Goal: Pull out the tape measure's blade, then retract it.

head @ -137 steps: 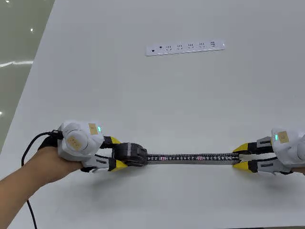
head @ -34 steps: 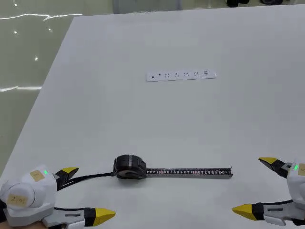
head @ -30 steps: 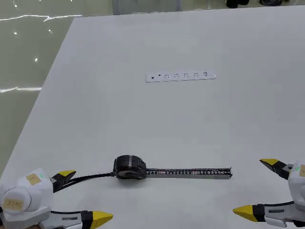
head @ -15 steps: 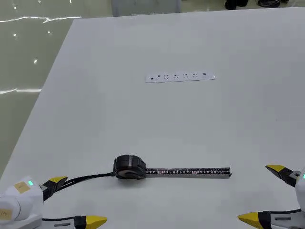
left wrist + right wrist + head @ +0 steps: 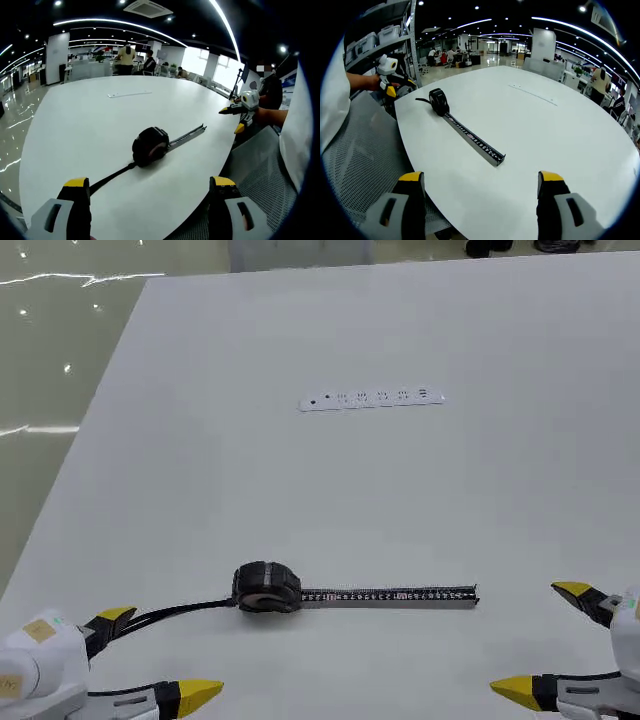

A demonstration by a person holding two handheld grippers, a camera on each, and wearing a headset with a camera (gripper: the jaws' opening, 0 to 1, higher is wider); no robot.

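A black tape measure [image 5: 266,588] lies on the white table with its blade [image 5: 390,595] pulled out to the right, the hook end [image 5: 474,592] resting on the surface. Its black wrist strap [image 5: 180,611] trails left. The case [image 5: 150,145] and blade [image 5: 187,136] lie ahead in the left gripper view; the case [image 5: 438,100] and blade [image 5: 472,138] also run across the right gripper view. My left gripper [image 5: 158,657] is open at the lower left, holding nothing. My right gripper [image 5: 545,640] is open at the lower right, apart from the blade's end.
A white power strip [image 5: 371,398] lies flat farther back on the table. The table's left edge [image 5: 85,430] drops to a glossy floor. Its near edge is close to both grippers. People stand far off beyond the table in the left gripper view.
Both grippers have let go of the tape measure and drawn back toward the near edge, jaws open. The blade stays extended on the table. The head camera has tilted.
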